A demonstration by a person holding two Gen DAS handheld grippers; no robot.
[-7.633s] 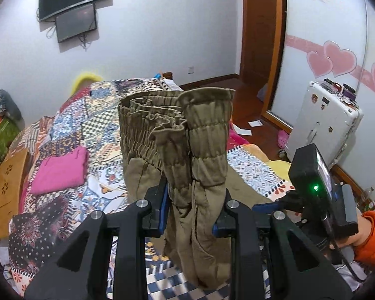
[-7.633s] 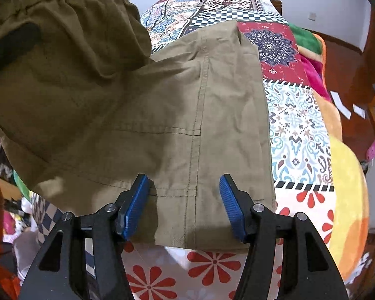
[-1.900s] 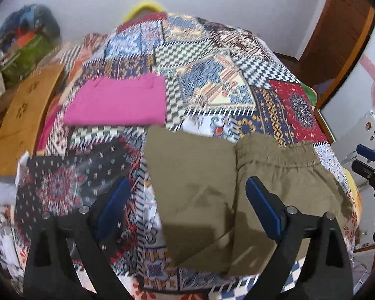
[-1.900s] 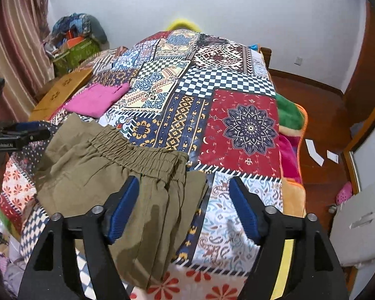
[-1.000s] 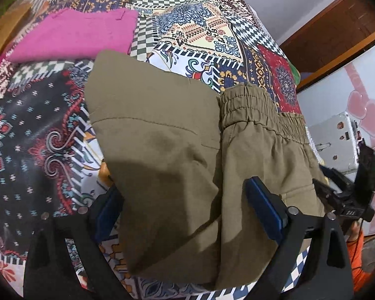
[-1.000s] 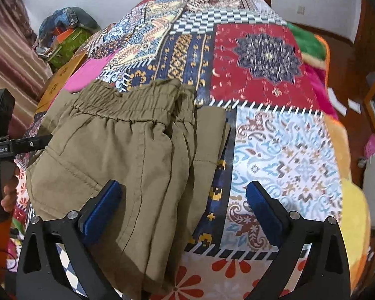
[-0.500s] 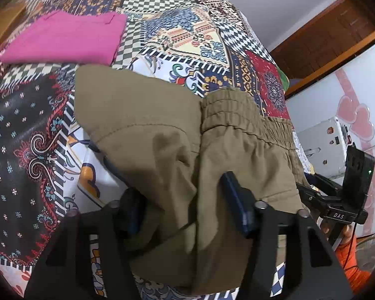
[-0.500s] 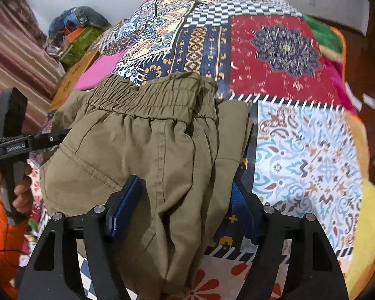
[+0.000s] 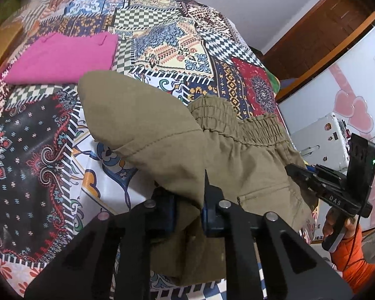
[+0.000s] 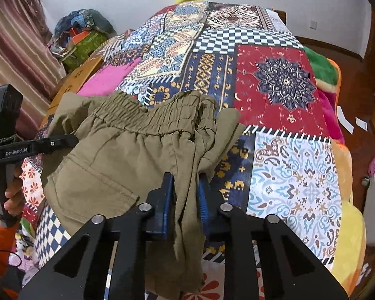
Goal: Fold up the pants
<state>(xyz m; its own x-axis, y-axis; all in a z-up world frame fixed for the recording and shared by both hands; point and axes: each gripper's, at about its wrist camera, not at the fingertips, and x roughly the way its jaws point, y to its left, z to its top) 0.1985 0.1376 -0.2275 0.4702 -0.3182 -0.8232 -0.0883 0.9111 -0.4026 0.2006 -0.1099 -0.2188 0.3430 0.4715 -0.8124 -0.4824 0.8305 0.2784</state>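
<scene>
On the far left of the patchwork quilt bedspread (image 9: 50,155) lies a folded bright-pink garment (image 9: 62,57), well apart from the work. Next along, the left gripper (image 9: 187,212) has its blue-padded jaws pinched narrow on the near left edge of the olive-khaki cotton pants (image 9: 147,135), where the folded-over leg panel bulges up off the bed. The pants sit at the near edge of the bed, already doubled, with the gathered elastic waistband (image 10: 152,117) pointing toward the far side and a patch pocket showing on the upper layer. Further right, the right gripper (image 10: 185,200) is likewise closed tight on a bunched wad of the pants' right edge, several layers hanging down between its pads. Right of that, only bare quilt, then a white hard-shell suitcase (image 9: 320,145) beside the bed. The risk, as I judge it, is in the uneven grips: each pinch seems to catch a different number of layers, so lifting or carrying the cloth over could let an inner layer slip and skew the fold; the bunching at the right would also press in creases, and the hanging cloth may drag off the bed's edge
</scene>
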